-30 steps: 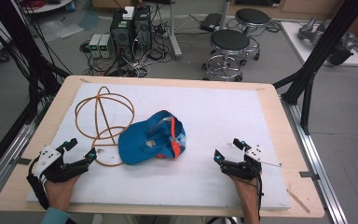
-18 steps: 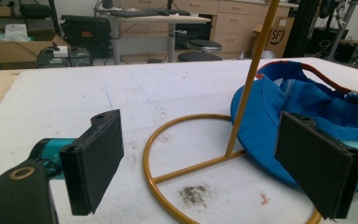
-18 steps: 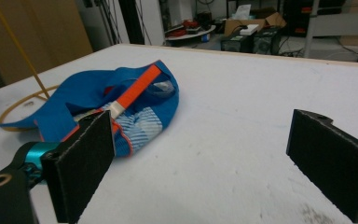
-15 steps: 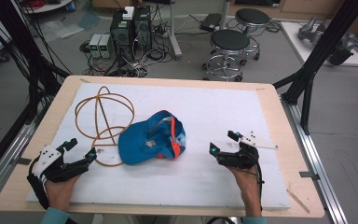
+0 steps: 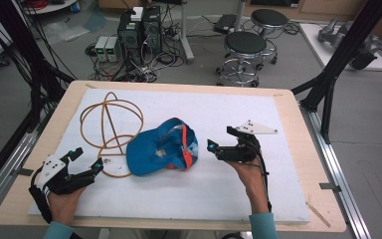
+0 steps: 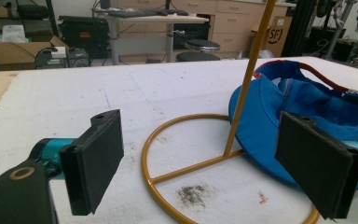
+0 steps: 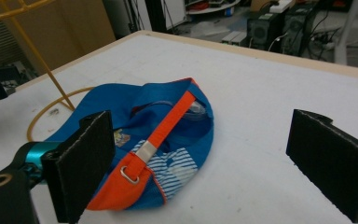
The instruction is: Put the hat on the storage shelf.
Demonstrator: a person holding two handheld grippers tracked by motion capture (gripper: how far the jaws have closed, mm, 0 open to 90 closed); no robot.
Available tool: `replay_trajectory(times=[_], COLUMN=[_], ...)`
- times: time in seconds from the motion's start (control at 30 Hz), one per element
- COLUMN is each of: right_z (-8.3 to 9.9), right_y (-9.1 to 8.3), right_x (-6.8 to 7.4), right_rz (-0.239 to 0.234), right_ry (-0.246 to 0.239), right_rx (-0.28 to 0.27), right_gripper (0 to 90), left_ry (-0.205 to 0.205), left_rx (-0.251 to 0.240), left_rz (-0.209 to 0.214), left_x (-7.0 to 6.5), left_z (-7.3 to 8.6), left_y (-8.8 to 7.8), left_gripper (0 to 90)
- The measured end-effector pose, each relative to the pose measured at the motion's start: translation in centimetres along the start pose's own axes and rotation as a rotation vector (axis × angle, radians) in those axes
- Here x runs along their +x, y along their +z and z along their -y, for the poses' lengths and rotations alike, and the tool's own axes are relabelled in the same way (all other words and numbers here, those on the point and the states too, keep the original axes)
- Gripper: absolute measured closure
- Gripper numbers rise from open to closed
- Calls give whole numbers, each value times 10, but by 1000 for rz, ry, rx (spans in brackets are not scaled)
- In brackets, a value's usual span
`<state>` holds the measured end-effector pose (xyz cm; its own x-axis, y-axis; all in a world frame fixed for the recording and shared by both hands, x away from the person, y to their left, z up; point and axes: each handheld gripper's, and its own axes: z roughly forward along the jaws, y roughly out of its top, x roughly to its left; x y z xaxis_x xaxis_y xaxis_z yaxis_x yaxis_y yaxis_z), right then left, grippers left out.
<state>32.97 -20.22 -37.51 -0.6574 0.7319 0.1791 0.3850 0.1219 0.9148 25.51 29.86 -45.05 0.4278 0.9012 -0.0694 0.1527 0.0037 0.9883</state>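
A: Left gripper (image 5: 85,160): black frame, teal fittings, flat black pads (image 6: 95,161), grey plate.
B: Right gripper (image 5: 220,141): same build, black cable; teal sleeve cuffs (image 5: 262,226).

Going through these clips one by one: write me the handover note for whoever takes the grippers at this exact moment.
Left gripper: open, holding nothing, at the table's near-left by the base ring of the yellow wire stand.
Right gripper: open, holding nothing, just right of the blue cap, jaws pointed at it.
The cap lies upside down mid-table, its orange strap up, brim over the stand's base ring.
Done: nothing gripped.
Left: take hold of the cap; probably hang it on the stand.
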Motion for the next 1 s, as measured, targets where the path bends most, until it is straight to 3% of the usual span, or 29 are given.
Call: replay_trajectory(times=[0.13,0.33,0.43,0.77,0.87,1.0], right_z=[-6,-12,-13,-17,-13,-11], right_y=[14,34,44,82,89,95], right_x=[3,9,11,22,23,25], right_rz=[-11,-31,-48,-54,-46,-44], right_ry=[1,1,-13,-47,-56,-58], right_rx=[55,95,111,196,242,257], right_gripper=[69,70,187,189,248,279], left_ry=[-4,-9,-9,-8,-2,-1], left_rx=[2,4,4,8,11,11], left_rz=[-2,-4,-6,-4,-1,-1], left_x=[0,0,0,0,1,0], left_z=[0,0,0,0,0,0], left_y=[0,0,0,1,1,1], left_gripper=[160,160,160,160,160,160])
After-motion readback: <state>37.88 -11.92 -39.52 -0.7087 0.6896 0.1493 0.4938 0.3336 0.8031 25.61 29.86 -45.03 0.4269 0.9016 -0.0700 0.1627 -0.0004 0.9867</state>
